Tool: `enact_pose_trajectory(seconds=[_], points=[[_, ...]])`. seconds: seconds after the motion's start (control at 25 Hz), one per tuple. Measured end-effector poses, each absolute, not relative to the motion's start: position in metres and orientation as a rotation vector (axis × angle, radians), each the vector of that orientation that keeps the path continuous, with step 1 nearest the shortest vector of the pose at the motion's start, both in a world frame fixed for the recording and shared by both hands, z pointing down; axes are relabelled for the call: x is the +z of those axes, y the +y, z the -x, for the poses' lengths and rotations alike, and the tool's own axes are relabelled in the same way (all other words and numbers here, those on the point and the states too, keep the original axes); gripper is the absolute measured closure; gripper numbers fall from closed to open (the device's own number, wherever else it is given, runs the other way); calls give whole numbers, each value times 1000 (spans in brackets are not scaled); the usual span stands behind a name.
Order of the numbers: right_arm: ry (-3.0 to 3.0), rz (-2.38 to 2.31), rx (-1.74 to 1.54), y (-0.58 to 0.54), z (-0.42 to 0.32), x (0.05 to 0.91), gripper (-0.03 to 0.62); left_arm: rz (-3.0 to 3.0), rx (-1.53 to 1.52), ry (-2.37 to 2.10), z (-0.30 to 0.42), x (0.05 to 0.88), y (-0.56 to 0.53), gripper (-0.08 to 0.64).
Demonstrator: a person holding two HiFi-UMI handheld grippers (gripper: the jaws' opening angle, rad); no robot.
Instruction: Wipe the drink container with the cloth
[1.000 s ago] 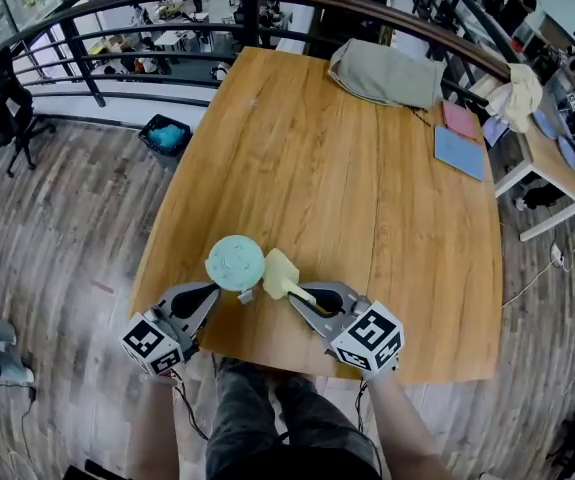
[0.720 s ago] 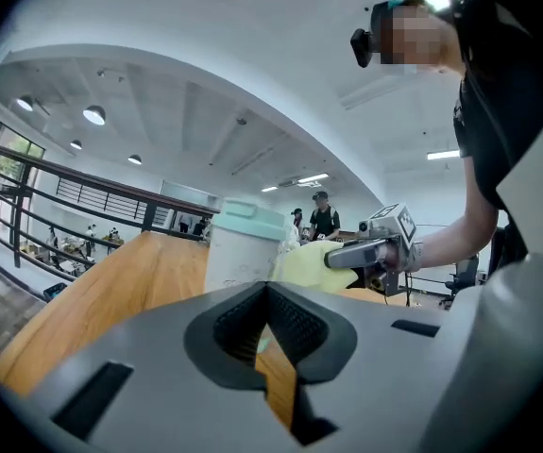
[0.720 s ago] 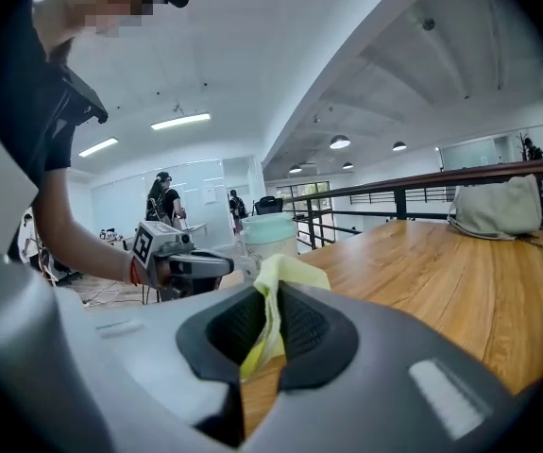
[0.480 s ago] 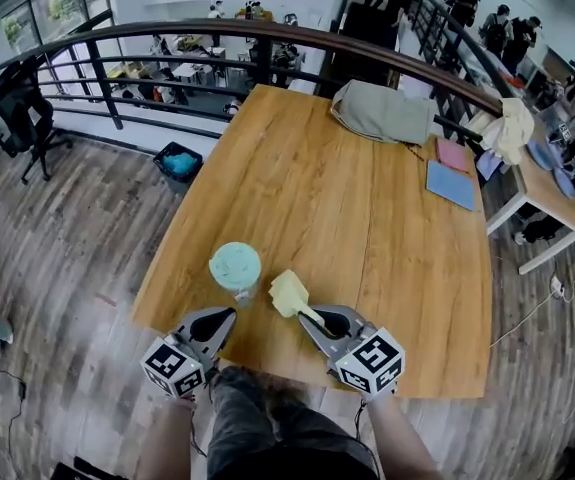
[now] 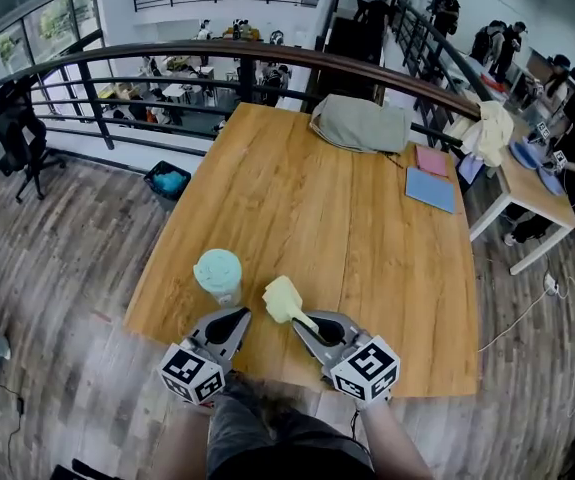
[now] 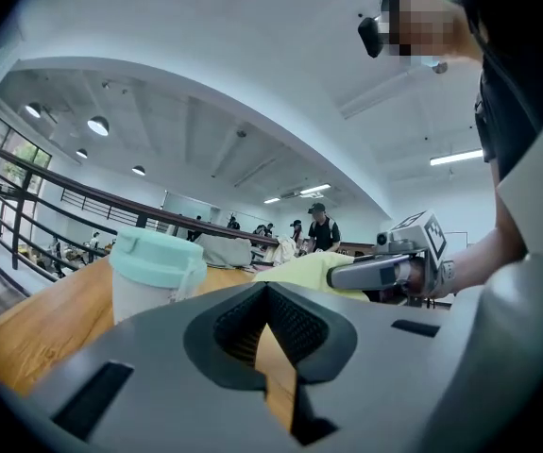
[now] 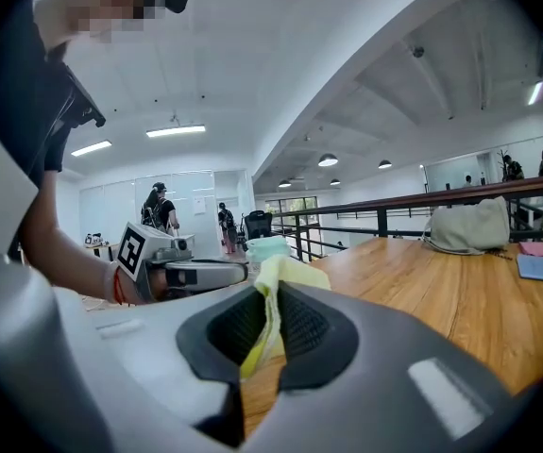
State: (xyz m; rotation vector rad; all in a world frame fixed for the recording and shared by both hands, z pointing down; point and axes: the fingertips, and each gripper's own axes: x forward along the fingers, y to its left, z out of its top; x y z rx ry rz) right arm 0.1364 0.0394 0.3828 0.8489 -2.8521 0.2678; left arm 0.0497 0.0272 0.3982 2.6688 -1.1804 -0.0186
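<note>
The drink container (image 5: 217, 271), a pale cup with a mint-green lid, stands near the front left edge of the wooden table (image 5: 367, 238). My left gripper (image 5: 237, 318) is shut and empty just on the near right of the cup, apart from it. In the left gripper view the cup (image 6: 153, 276) stands left of the closed jaws of the left gripper (image 6: 269, 295). My right gripper (image 5: 305, 321) is shut on a yellow cloth (image 5: 284, 299), which sticks up past its jaws to the right of the cup. The cloth (image 7: 276, 286) is pinched between the pads of the right gripper (image 7: 269, 302), with the cup (image 7: 266, 248) beyond it.
A grey bag (image 5: 357, 125) lies at the table's far end, with a pink notebook (image 5: 430, 160) and a blue one (image 5: 429, 190) near the right edge. A dark railing (image 5: 267, 53) runs behind. A side table (image 5: 527, 183) stands to the right, with people beyond it.
The left gripper has shifted from the cup's near left to its near right and lifted a little. The right gripper has risen slightly with the cloth. The cup has stayed on the table.
</note>
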Motion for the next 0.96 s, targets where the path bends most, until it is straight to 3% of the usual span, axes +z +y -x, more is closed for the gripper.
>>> enact_pose_trajectory(seconds=[0.96], points=[[-2966, -1057, 192, 35, -175, 325, 563, -2710, -53, -1223, -97, 347, 5, 565]])
